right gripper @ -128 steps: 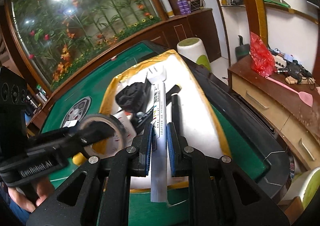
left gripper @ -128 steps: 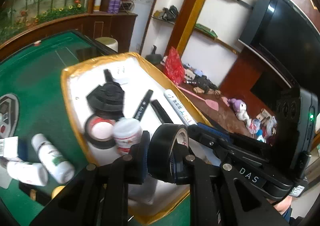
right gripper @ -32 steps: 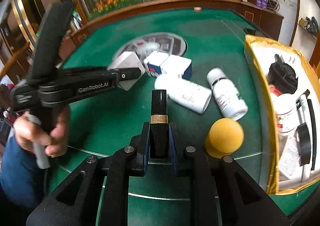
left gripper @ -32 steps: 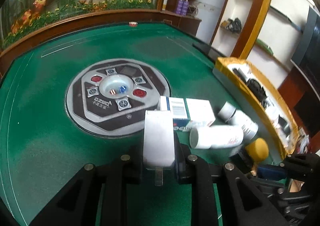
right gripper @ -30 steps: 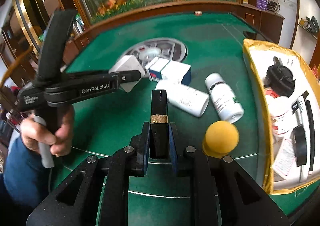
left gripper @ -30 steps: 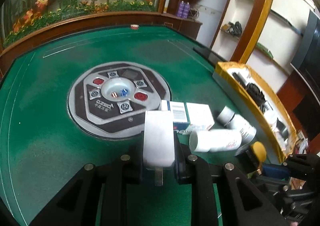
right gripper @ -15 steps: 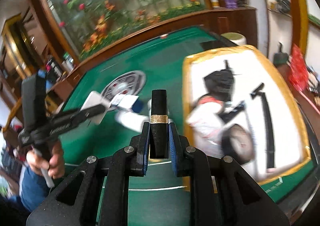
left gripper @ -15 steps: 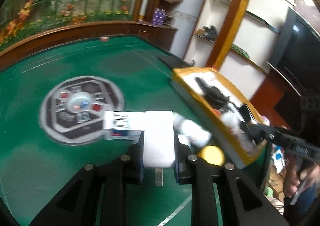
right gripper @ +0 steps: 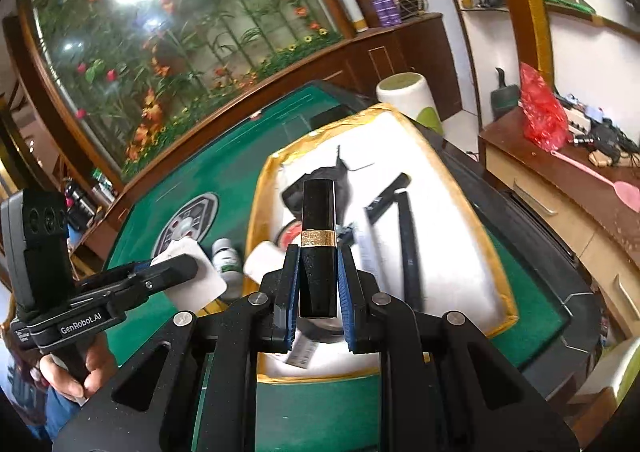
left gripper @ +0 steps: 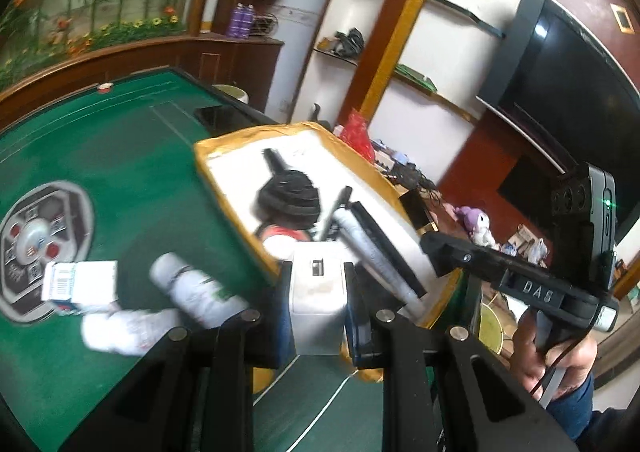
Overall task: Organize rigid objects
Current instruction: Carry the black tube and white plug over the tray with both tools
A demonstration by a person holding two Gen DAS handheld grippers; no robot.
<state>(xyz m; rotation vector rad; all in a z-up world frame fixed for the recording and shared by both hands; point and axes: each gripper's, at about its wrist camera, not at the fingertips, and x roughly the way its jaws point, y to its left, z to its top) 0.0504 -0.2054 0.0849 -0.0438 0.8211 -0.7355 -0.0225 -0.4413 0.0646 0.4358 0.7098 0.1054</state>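
Observation:
My left gripper (left gripper: 318, 308) is shut on a small white box (left gripper: 317, 300), held just before the near corner of the gold-rimmed white tray (left gripper: 224, 196). My right gripper (right gripper: 318, 292) is shut on a black lipstick tube with a gold band (right gripper: 318, 240), held upright over the tray's near end (right gripper: 476, 212). In the right wrist view the left gripper (right gripper: 176, 272) with its white box (right gripper: 192, 276) hangs to the left of the tray. In the left wrist view the right gripper (left gripper: 432, 244) reaches in over the tray's right rim with the lipstick (left gripper: 416, 208).
The tray holds a black round lid (left gripper: 290, 198), black pens (right gripper: 408, 236), a white marker (left gripper: 368, 248), a tape roll and a white jar. On the green felt table (left gripper: 120, 172) lie two white bottles (left gripper: 196, 288), a white-blue carton (left gripper: 80, 284) and a grey centre panel (left gripper: 36, 236).
Both grippers swung from the table's middle towards the tray, each still carrying its object. The bottles and carton now lie to my left; the tray fills the centre.

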